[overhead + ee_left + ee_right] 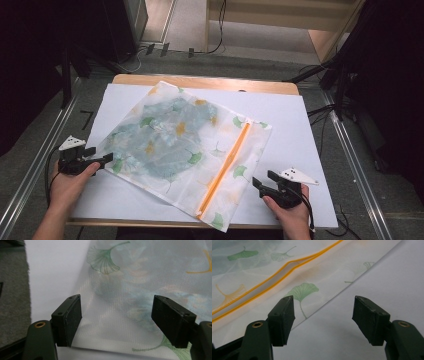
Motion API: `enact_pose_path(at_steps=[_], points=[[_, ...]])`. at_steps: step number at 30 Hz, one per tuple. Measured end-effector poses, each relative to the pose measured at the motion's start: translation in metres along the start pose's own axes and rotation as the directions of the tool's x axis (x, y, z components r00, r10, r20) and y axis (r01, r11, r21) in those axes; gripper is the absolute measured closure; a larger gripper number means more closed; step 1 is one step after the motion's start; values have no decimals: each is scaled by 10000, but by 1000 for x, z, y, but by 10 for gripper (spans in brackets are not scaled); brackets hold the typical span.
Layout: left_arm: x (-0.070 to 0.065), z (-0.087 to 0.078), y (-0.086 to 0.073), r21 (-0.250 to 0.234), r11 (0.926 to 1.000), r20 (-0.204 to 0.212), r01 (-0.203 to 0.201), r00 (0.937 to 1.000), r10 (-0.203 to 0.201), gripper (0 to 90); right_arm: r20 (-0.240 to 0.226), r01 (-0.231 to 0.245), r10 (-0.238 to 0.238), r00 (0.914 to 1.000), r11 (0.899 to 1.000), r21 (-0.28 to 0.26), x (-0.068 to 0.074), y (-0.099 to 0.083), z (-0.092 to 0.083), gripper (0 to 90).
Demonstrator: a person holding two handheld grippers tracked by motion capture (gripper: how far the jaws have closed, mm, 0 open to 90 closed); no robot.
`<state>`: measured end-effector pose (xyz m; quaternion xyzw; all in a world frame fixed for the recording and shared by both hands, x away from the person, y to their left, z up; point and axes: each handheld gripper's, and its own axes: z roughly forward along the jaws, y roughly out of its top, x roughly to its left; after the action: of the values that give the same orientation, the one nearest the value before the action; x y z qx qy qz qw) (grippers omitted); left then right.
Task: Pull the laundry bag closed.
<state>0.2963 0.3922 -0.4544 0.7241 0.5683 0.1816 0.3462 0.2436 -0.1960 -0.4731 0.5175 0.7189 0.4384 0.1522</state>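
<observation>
1. One translucent mesh pouch (185,150), printed with ginkgo leaves and edged by an orange zipper (226,162), lies flat on a white sheet (295,130).
2. The left gripper (102,161), jaws wide, straddles the pouch's woven corner.
3. The right gripper (262,181), jaws wide, sits just beside the pouch's zipper-end edge, not touching.

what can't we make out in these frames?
- Contents of the mesh bag: in the high view a blue-grey mass shows through the fabric, too veiled to identify.
- Zipper slider: too small in the high view; cut off by the frame edge in the right gripper view.
- Table front edge: partly hidden by the bag's corner.
</observation>
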Motion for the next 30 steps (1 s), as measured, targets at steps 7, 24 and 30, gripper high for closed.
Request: enact_pose_path(at_steps=[7, 24, 30], points=[[-11, 4, -1, 342, 9973, 386, -643, 9973, 630, 379, 245, 39, -60, 9997, 9965, 838, 13, 0, 26, 266], [-6, 2, 2, 244, 9990, -1190, -365, 9921, 391, 336, 560, 392, -452, 9974, 9938, 1037, 33, 2, 37, 249], [-19, 14, 7, 910, 9918, -1171, -895, 9881, 999, 207, 590, 232, -288, 9978, 9954, 933, 37, 2, 39, 249]])
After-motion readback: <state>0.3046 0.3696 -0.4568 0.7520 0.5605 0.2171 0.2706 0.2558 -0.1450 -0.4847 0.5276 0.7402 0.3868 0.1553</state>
